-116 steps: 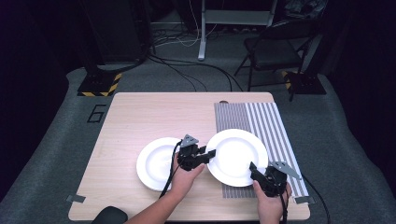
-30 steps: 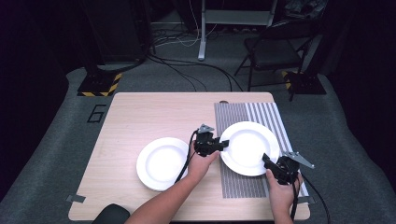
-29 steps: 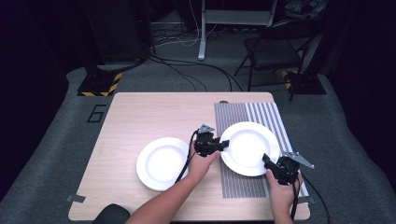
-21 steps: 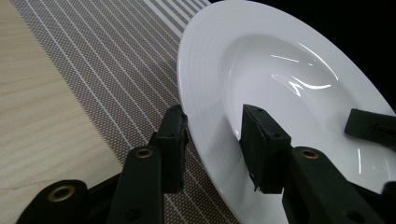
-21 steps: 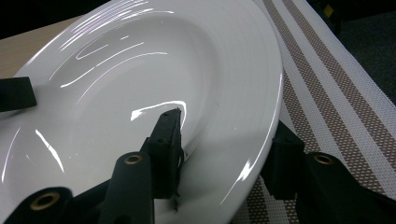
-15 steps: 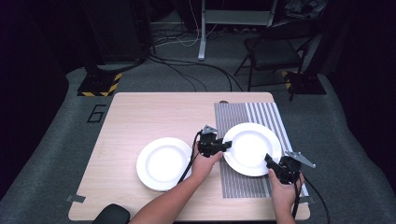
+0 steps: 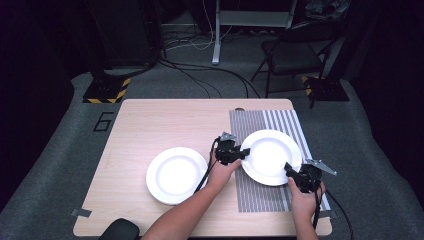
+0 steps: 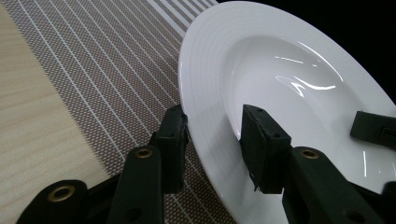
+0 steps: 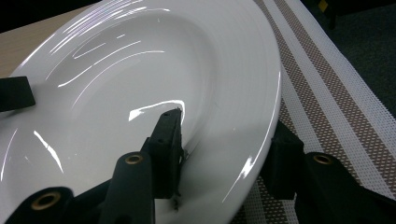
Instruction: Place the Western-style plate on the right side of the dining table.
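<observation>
High view: white plate [image 7: 270, 157] on striped placemat [image 7: 260, 200] near the table's [image 7: 150, 120] right edge; second plate [image 7: 176, 175] left of it. Left gripper [image 8: 212, 144] straddles the rim, jaws apart; right gripper [image 9: 224, 149] likewise at the opposite rim, contact unclear.

Left gripper [image 7: 244, 153]: black body, grey three-cornered plate on top, black cable trailing along the forearm. Two blocky black jaws with brass-ringed holes at their bases. Right gripper [image 7: 290, 170]: same black build, grey plate, black cable, brass-ringed holes. Forearms bare, no sleeves visible.
</observation>
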A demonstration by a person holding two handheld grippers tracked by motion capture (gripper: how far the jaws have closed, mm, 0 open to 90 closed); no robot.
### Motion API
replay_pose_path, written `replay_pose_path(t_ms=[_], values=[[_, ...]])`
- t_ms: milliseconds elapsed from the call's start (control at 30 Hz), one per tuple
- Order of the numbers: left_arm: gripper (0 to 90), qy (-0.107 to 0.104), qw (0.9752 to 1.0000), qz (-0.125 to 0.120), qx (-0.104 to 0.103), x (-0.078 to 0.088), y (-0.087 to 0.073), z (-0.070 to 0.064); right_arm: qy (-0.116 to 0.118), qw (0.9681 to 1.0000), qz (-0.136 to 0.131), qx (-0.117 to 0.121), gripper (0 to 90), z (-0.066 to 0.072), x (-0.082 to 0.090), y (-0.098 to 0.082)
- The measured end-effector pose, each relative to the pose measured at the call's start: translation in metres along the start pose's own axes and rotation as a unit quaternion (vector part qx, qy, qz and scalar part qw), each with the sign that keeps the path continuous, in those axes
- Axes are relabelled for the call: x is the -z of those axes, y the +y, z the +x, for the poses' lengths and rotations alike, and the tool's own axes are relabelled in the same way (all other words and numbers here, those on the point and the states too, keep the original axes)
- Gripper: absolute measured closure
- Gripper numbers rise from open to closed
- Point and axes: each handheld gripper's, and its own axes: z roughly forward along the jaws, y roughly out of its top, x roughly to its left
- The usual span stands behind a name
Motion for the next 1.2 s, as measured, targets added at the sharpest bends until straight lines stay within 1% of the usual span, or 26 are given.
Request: replay_pose_path(t_ms=[67, 200, 367, 533, 633, 667, 733, 800, 1000, 1033, 1100, 1167, 1200], values=[[61.5, 0.001, 1.0, 0.001, 0.007, -0.003, -0.001, 0.0, -0.003, 1.0, 0.002, -0.001, 54.2, 0.0, -0.002, -0.001], [61.4, 0.004, 1.0, 0.002, 0.004, -0.005, -0.002, 0.002, -0.008, 0.9999, 0.006, -0.005, 54.2, 0.0, -0.005, -0.002], [61.4, 0.006, 0.9999, 0.0, 0.01, -0.008, -0.004, 0.003, -0.011, 0.9999, 0.006, 0.001, 54.2, 0.0, -0.008, -0.002], [61.3, 0.011, 0.9999, 0.004, 0.007, -0.009, -0.004, 0.004, -0.015, 0.9998, 0.009, 0.001, 54.1, 0.0, -0.01, -0.002], [61.3, 0.011, 0.9999, 0.003, 0.008, -0.011, -0.004, 0.004, -0.017, 0.9998, 0.008, 0.004, 54.1, -0.001, -0.011, -0.002], [61.3, 0.01, 0.9999, 0.002, 0.008, -0.011, -0.004, 0.004, -0.016, 0.9998, 0.009, 0.002, 54.1, -0.001, -0.012, -0.002], [61.3, 0.011, 0.9999, 0.003, 0.004, -0.011, -0.003, 0.004, -0.018, 0.9998, 0.008, 0.003, 54.1, -0.002, -0.012, -0.002], [61.4, 0.011, 0.9999, 0.003, 0.007, -0.012, -0.003, 0.003, -0.019, 0.9998, 0.008, 0.003, 54.1, -0.002, -0.012, -0.001], [61.3, 0.011, 0.9999, 0.008, 0.001, -0.015, -0.003, 0.004, -0.021, 0.9997, 0.011, 0.008, 54.0, -0.004, -0.013, -0.001], [61.2, 0.01, 0.9999, 0.007, -0.001, -0.015, -0.002, 0.004, -0.022, 0.9997, 0.012, 0.005, 54.0, -0.004, -0.013, -0.001], [61.3, 0.009, 0.9999, 0.007, 0.003, -0.016, -0.003, 0.004, -0.022, 0.9997, 0.012, 0.005, 54.0, -0.005, -0.014, -0.001], [61.3, 0.012, 0.9999, 0.01, 0.0, -0.017, -0.003, 0.005, -0.023, 0.9996, 0.011, 0.008, 54.0, -0.005, -0.014, -0.001], [61.4, 0.013, 0.9999, 0.011, 0.003, -0.018, -0.003, 0.004, -0.027, 0.9995, 0.012, 0.01, 54.0, -0.006, -0.015, 0.0]])
